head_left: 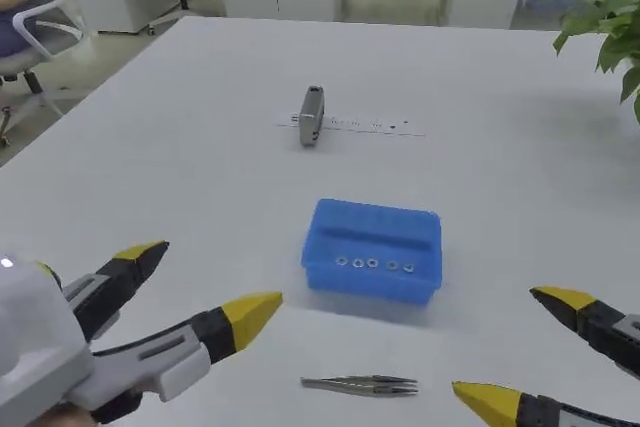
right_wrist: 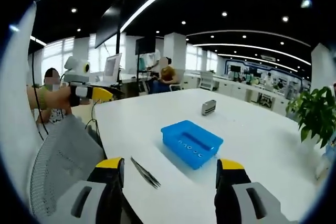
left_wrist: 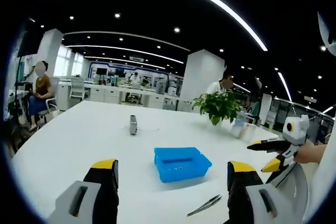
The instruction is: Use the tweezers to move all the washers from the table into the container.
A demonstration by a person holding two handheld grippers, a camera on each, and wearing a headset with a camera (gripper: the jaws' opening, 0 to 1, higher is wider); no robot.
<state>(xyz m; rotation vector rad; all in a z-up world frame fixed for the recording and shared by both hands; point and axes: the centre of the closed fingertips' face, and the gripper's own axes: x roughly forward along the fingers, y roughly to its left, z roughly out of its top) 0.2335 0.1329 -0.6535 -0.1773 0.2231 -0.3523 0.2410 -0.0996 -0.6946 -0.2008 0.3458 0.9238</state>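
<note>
A blue container (head_left: 373,250) sits on the white table (head_left: 200,167), with several small washers (head_left: 372,263) in a row inside it. It also appears in the left gripper view (left_wrist: 181,163) and the right gripper view (right_wrist: 191,142). Metal tweezers (head_left: 360,383) lie flat on the table in front of the container, also seen from the left (left_wrist: 205,205) and right (right_wrist: 145,172). My left gripper (head_left: 205,282) hovers open at the lower left, nothing between its yellow tips. My right gripper (head_left: 525,352) is open at the lower right, just right of the tweezers.
A small grey device (head_left: 312,114) stands behind the container, beside a strip of white paper (head_left: 370,126). A potted plant (head_left: 610,27) stands at the far right edge. Office chairs (head_left: 35,42) and people sit beyond the table's left side.
</note>
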